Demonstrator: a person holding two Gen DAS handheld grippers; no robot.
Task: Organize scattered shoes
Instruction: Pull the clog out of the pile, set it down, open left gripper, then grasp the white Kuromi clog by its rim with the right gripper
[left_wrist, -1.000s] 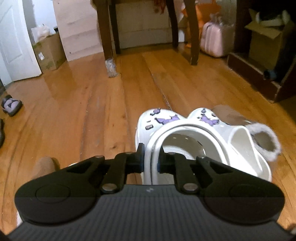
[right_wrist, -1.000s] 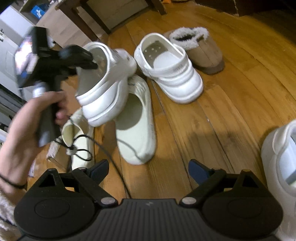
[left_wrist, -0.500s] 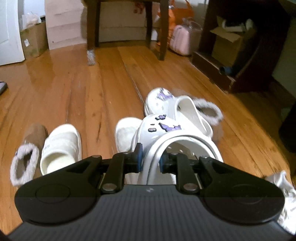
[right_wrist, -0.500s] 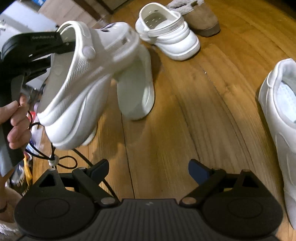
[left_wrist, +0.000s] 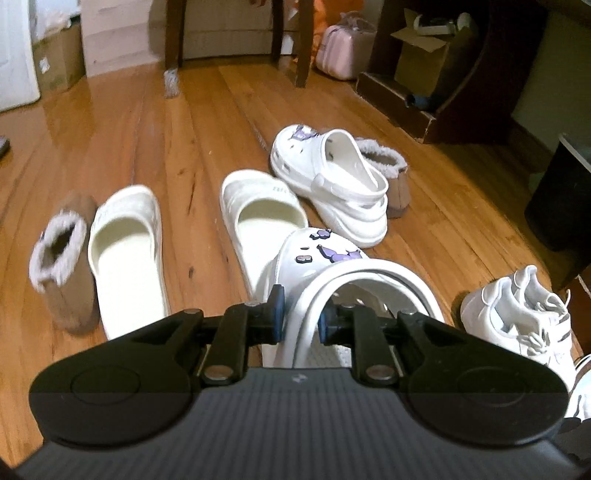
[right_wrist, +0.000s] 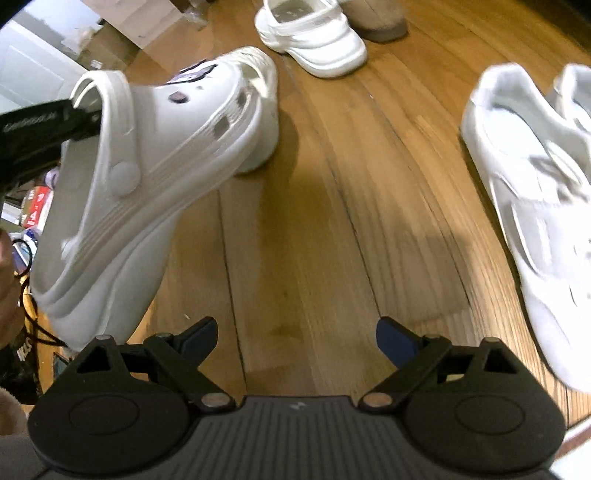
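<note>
White rubber fills the near frame: the left gripper (left_wrist: 298, 317), angled down toward the wooden floor (left_wrist: 155, 140), has its jaws clamped on the heel strap of a white clog (left_wrist: 325, 258) dotted with purple charms. The clog hangs clear of the boards, toe pointing away and down, heel strap arched up over the pads. Those jaws have just eased apart a little, yet the strap remains pinched between them.

From the right wrist view, the right gripper (right_wrist: 295, 338) tilts steeply at bare planks, jaws spread wide with nothing between them. To its left the carried clog shows its thick platform sole in the air, and a sliver of the person's hand (right_wrist: 7, 273) appears at the frame edge.

Just beyond the held clog, two cream slides (left_wrist: 125, 254) lie on the floor with a gap between them, a fur-lined tan slipper (left_wrist: 66, 266) touching the left one. White sneakers (left_wrist: 517, 317) lie to the right. Farther off, the matching clog (left_wrist: 332, 184) rests against a second tan slipper (left_wrist: 391, 173). A pink case (left_wrist: 343, 55) and cardboard boxes (left_wrist: 55, 59) line the far wall.
</note>
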